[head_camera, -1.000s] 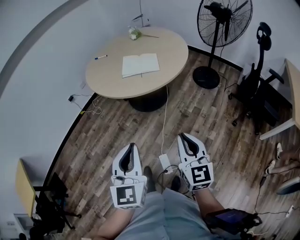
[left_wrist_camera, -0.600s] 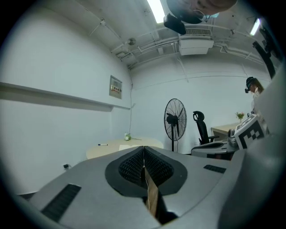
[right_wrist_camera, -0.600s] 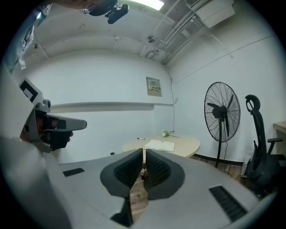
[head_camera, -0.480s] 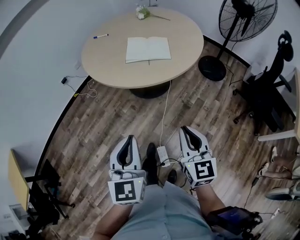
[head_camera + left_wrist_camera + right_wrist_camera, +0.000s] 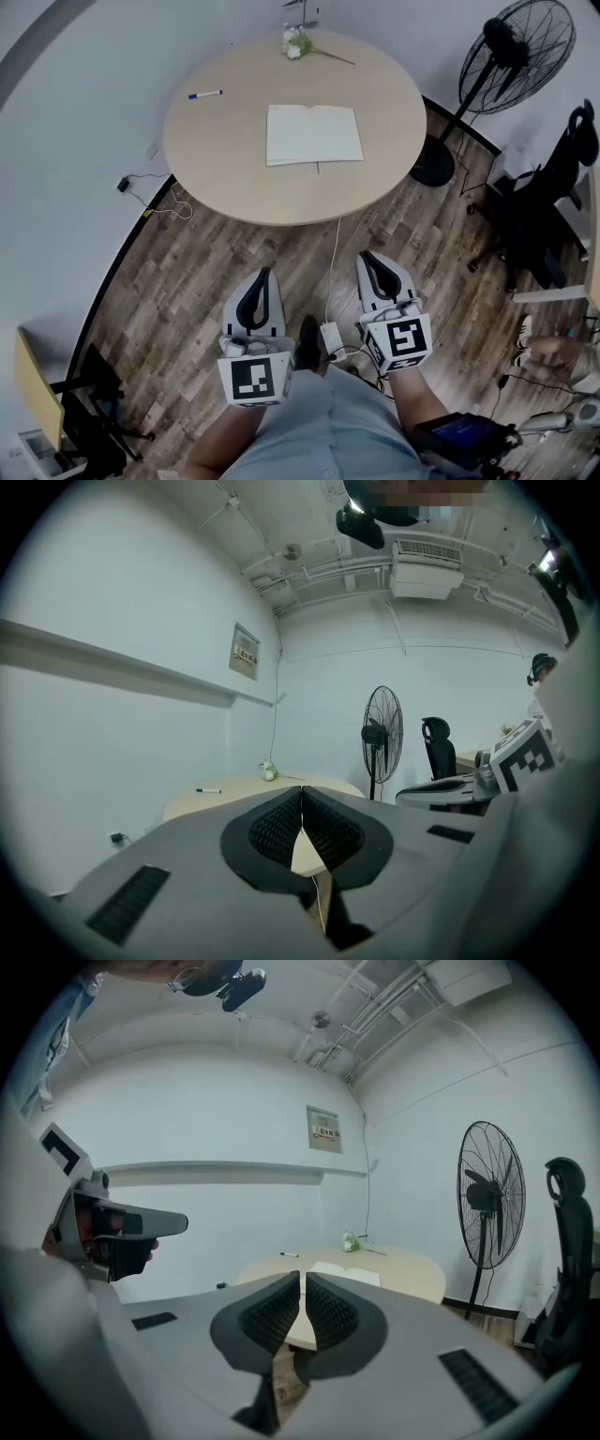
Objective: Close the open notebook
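White notebook (image 5: pixel 314 135), open, well beyond left gripper (image 5: pixel 264 274), right gripper (image 5: pixel 367 257)

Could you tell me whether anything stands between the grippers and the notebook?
Nothing visible does. The notebook lies open mid-table, pen off to its left, flower at the far edge. Only floor and a cable lie before the left gripper and right gripper.
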A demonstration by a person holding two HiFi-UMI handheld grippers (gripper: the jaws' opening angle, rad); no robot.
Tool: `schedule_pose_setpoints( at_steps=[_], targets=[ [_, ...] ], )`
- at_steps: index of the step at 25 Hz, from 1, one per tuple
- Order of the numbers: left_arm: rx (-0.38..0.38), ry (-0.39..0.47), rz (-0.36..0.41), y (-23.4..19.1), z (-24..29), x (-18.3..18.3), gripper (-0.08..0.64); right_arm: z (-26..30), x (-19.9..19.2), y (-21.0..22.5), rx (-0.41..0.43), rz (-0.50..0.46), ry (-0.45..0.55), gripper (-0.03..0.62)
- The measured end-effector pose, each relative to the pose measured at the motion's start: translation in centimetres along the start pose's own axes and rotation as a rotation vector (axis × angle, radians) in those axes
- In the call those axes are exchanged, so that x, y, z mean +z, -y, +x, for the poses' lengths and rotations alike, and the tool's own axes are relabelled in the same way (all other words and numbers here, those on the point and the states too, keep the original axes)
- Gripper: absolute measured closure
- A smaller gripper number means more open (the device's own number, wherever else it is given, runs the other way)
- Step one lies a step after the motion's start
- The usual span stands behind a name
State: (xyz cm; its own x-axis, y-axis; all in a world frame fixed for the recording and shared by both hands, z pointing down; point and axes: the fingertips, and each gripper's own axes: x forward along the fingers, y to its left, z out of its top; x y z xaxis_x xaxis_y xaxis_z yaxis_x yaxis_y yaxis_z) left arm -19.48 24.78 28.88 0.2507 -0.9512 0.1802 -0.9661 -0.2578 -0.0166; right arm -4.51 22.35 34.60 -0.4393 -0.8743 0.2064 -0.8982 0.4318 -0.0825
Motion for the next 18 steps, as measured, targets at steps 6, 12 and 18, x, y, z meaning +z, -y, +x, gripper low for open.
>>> schedule_pose_setpoints(
  at_steps=[6,12,18],
  targets=[
    [-0.035,0.097,0.017,-3.9,3.5,4.9,0.54,4.5,5.9,-0.1,-0.047,-0.047,0.085,0.541],
    [-0.042,0.137,0.002,-6.3,5.5,6.3,0.54,6.6,8.2,-0.5,-0.062,-0.085,0.119,0.541],
    [-0.066,0.114,-0.016,-5.8,7.8,5.4,0.54,7.6,8.0,1.2,-0.082,-0.08,0.1,0.541]
  ],
)
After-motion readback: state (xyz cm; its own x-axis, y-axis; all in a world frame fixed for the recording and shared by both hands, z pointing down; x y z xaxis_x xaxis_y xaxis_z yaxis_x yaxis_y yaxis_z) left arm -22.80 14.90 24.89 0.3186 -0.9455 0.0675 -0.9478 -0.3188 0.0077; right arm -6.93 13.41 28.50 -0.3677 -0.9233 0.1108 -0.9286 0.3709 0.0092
